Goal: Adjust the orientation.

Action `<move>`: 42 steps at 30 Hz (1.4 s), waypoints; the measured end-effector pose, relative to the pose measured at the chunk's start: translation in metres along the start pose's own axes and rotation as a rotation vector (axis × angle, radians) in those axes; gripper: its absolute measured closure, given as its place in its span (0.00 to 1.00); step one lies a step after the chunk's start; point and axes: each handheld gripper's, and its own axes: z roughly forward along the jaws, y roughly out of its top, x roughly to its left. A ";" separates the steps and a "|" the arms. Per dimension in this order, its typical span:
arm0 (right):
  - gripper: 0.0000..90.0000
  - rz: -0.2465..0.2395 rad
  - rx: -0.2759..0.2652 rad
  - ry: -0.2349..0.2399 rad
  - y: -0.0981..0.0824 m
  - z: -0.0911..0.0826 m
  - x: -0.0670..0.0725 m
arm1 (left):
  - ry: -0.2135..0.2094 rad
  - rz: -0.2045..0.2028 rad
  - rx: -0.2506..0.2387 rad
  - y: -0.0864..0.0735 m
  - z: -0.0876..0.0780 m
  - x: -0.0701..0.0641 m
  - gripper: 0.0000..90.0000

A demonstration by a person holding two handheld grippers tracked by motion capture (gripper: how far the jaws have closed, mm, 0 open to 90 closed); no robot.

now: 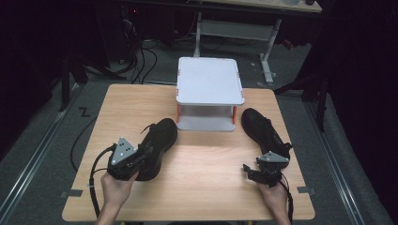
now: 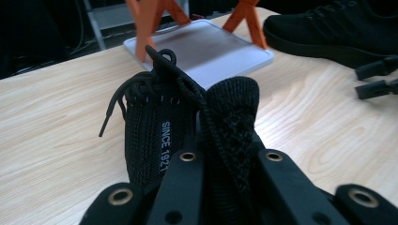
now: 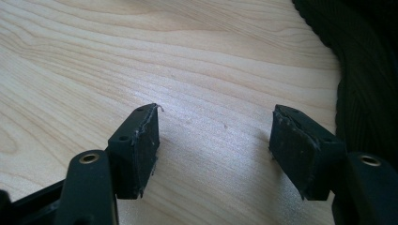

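Observation:
A black knit shoe (image 1: pixel 159 138) lies at the left of the wooden table (image 1: pixel 211 187), toe toward a white rack. My left gripper (image 1: pixel 143 154) is shut on its heel collar; in the left gripper view the jaws pinch the black fabric of the shoe (image 2: pixel 155 126) at the left gripper (image 2: pixel 225 157). A second black shoe (image 1: pixel 263 127) lies at the right, beside the rack. My right gripper (image 1: pixel 248 172) rests just in front of that shoe's heel, open, with bare wood between its pads (image 3: pixel 141 140). The second shoe (image 3: pixel 361 70) borders that view at the right.
A white two-tier rack (image 1: pixel 210 79) with orange legs stands at the table's far middle, its lower tray (image 2: pixel 206 47) straight ahead of the held shoe. Cables trail off both grippers toward the front edge. A dark floor and desk legs surround the table.

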 end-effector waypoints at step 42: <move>0.80 -0.022 -0.243 0.175 0.096 -0.035 -0.017 | -0.070 0.120 0.027 -0.024 0.097 -0.049 0.95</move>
